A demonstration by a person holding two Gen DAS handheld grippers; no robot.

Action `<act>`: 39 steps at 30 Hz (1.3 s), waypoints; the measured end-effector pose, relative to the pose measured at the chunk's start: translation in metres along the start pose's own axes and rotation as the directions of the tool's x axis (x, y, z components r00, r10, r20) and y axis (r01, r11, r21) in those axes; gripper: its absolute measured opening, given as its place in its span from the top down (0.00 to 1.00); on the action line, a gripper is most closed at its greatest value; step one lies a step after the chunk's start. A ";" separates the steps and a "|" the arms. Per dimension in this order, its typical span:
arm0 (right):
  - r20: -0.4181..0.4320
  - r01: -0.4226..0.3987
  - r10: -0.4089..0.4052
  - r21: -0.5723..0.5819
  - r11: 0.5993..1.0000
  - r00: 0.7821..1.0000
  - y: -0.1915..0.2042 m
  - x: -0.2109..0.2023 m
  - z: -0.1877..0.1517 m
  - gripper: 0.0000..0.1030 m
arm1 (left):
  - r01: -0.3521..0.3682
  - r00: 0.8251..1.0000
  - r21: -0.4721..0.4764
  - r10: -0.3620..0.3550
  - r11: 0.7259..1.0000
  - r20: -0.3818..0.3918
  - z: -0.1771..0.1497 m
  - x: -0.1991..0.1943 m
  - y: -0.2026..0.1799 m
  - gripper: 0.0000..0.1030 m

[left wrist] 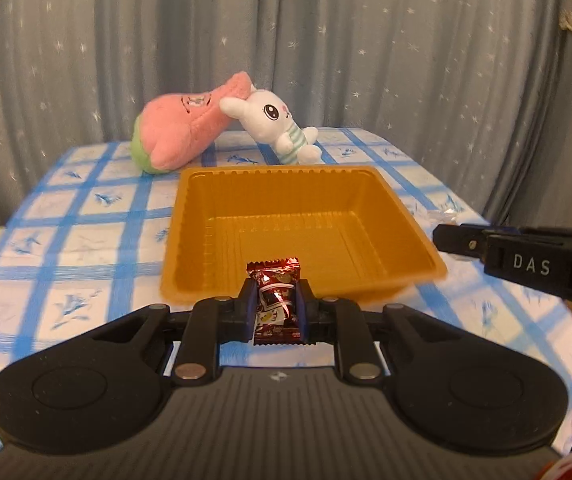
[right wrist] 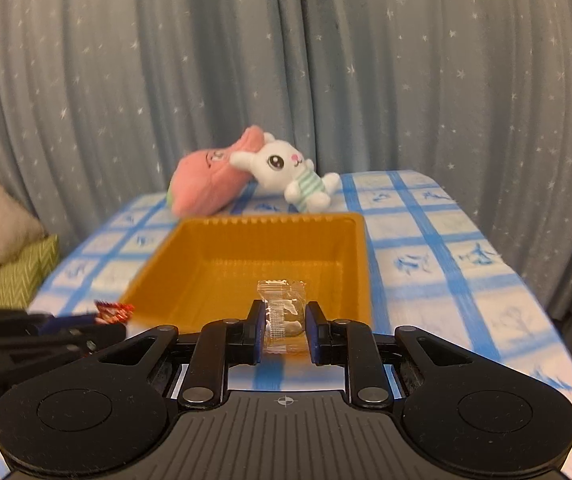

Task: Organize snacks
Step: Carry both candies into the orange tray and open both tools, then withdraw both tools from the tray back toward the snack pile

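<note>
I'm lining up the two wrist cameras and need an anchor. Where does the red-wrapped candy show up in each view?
Left wrist: the red-wrapped candy sits bottom centre, clamped in the left gripper, just before the orange tray.
Right wrist: only its crimped end shows at the left edge, beside the tray's near left corner.
Shared landmark: the white bunny plush behind the tray.

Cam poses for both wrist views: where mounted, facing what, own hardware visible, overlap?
Left wrist: on the left tongs, facing the orange tray; shut on a red candy; right tongs at right edge.
Right wrist: on the right tongs, facing the tray; shut on a clear candy.
Shared: tray, pink plush, white bunny, checked tablecloth.
</note>
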State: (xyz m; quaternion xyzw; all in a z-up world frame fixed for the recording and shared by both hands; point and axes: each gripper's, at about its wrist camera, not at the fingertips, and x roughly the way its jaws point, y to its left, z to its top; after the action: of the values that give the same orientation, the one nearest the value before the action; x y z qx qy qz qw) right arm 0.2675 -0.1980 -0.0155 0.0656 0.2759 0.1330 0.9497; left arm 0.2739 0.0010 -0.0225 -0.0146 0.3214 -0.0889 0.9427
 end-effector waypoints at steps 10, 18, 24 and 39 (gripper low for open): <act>-0.071 0.003 0.002 0.065 0.998 0.997 -0.016 0.076 0.023 0.79 | 0.038 0.999 -0.089 -0.037 0.995 0.005 0.031 0.060 0.026 0.83; -0.111 -0.005 0.015 0.092 0.996 0.994 -0.021 0.103 0.020 0.79 | 0.046 0.999 -0.138 -0.047 0.989 -0.006 0.036 0.085 0.044 0.79; -0.111 -0.015 0.027 0.102 0.995 0.993 -0.020 0.109 0.020 0.79 | 0.020 1.000 -0.135 -0.021 0.991 -0.006 0.035 0.079 0.049 0.77; 0.028 -0.024 0.019 0.184 0.983 0.999 -0.029 0.080 0.032 0.33 | 0.010 0.999 -0.108 -0.007 0.994 0.033 0.032 0.050 0.041 0.68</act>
State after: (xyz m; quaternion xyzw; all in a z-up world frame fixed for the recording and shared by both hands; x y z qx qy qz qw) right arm 0.3559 -0.2045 -0.0346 0.1579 0.2740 0.1162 0.9415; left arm 0.3386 0.0318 -0.0306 -0.0683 0.3104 -0.0751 0.9452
